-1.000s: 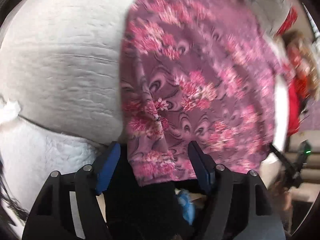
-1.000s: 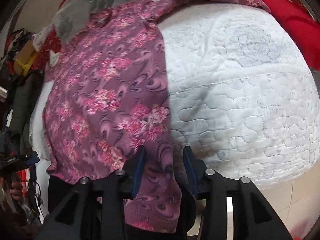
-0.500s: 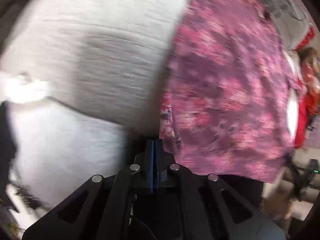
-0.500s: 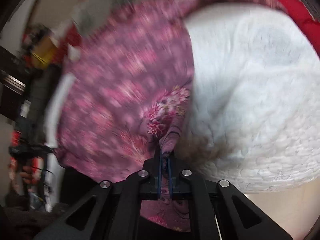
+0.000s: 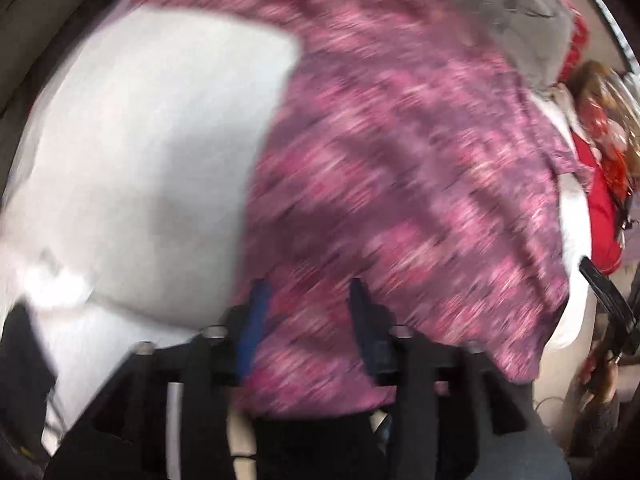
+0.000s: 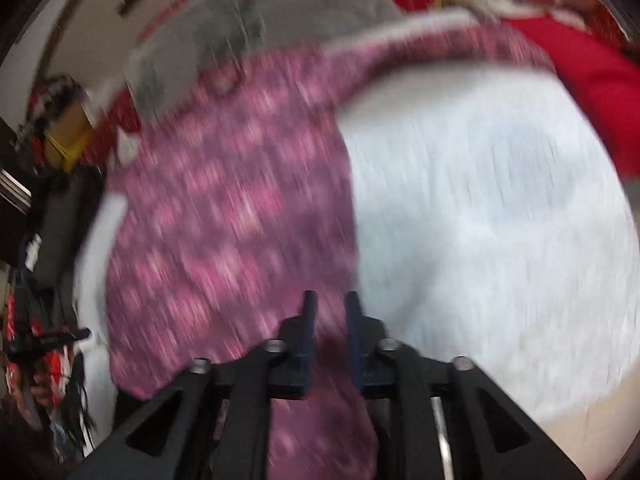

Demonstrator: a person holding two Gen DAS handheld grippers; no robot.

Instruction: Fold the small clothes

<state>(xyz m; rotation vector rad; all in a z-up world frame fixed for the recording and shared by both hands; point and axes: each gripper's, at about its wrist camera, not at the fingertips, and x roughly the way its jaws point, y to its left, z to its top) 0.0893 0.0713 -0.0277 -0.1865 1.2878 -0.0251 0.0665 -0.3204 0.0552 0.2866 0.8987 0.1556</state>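
Observation:
A purple and pink flowered garment (image 5: 400, 184) lies spread on a white quilted bed (image 5: 152, 152), with its near hem hanging over the bed's front edge. It also shows in the right wrist view (image 6: 232, 216). My left gripper (image 5: 308, 304) is open, its blue pads apart over the garment's near left part. My right gripper (image 6: 328, 312) is open with a narrow gap, over the garment's near right edge (image 6: 328, 360). Both views are blurred by motion.
A grey patterned cloth (image 6: 280, 12) lies beyond the garment. Red fabric (image 6: 588, 80) lies at the bed's far right in the right wrist view. The white quilt (image 6: 480, 220) stretches bare beside the garment. Clutter and a cardboard box (image 6: 68, 136) stand left of the bed.
Half a second ago both grippers were shut, the right one pinching the garment's edge. Now both are open and the cloth lies released on the bed. Both cameras are moving.

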